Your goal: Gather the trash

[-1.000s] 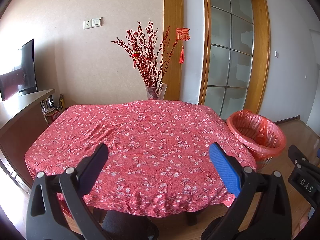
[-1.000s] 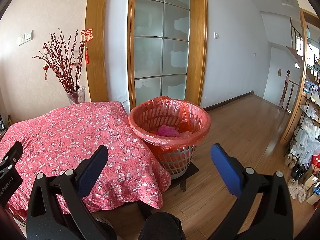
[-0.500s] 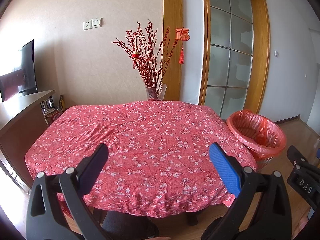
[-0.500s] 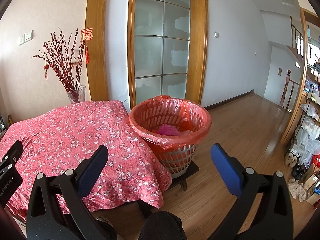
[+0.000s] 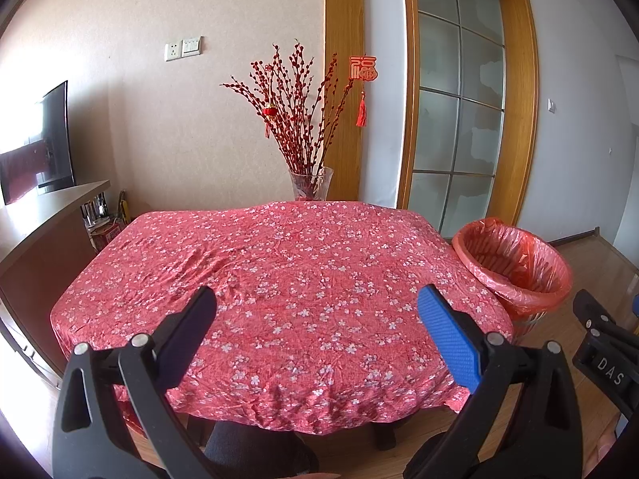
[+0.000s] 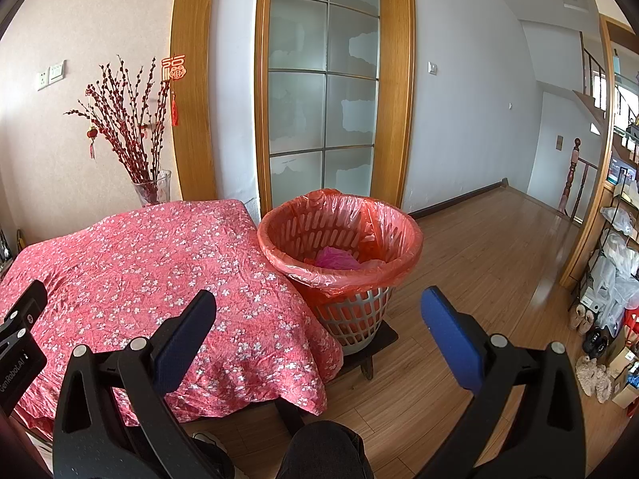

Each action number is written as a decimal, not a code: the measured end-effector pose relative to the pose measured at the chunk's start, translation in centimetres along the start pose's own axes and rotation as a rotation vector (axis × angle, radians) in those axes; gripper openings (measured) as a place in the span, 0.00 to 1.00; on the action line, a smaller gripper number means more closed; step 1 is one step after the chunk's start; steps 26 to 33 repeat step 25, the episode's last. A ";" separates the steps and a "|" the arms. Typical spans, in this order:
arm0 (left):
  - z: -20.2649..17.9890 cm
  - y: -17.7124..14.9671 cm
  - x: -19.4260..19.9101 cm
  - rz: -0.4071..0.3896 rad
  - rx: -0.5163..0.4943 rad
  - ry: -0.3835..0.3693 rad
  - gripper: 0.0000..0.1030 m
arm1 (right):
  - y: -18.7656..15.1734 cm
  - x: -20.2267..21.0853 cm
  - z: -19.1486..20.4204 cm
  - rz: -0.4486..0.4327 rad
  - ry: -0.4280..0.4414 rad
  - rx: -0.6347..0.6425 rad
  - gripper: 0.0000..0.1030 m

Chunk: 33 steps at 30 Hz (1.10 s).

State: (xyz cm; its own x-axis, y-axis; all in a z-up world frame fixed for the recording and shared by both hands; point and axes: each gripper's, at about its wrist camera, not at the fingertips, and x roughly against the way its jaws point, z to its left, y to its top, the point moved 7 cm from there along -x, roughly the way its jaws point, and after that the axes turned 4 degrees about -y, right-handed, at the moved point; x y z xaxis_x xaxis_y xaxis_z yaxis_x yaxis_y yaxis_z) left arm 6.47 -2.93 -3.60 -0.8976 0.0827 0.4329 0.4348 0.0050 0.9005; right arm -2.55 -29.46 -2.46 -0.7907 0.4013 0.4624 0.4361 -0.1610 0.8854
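- The left gripper (image 5: 317, 313) is held above the near edge of the table (image 5: 279, 279), its two fingers spread wide with nothing between them
- The right gripper (image 6: 319, 315) is likewise spread wide and empty, held over the gap between the table corner and the trash basket (image 6: 339, 235)
- The table carries a red tablecloth (image 6: 139, 263) printed with small white flowers; its top is wrinkled and bare of loose items in both views
- The trash basket, a white slotted bin lined with an orange-red bag (image 6: 399, 255), stands just beside the table's right corner on a low dark stand (image 6: 379, 339) on the wooden floor
- Inside the basket lies a crumpled pink piece of trash (image 6: 335, 259), low in the liner
- A glass vase (image 5: 310, 183) with red-budded branches stands at the table's far edge, by the wall
- In the left wrist view the right gripper's body shows at the right edge, beside the basket (image 5: 515, 263)
- A dark-clad knee (image 6: 323, 451) shows at the bottom of the right wrist view
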 end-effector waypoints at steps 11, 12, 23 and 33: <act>0.3 0.0 -0.1 0.003 0.004 0.002 0.96 | -0.2 0.0 0.2 0.005 0.005 0.003 0.98; 0.3 0.0 -0.2 0.003 0.005 0.003 0.96 | -0.2 -0.1 0.1 0.006 0.006 0.003 0.98; 0.2 0.0 -0.1 0.001 -0.001 0.003 0.96 | -0.1 0.0 0.1 0.006 0.005 0.003 0.98; 0.2 0.0 0.0 0.001 -0.001 0.003 0.96 | -0.1 0.0 0.1 0.006 0.006 0.003 0.98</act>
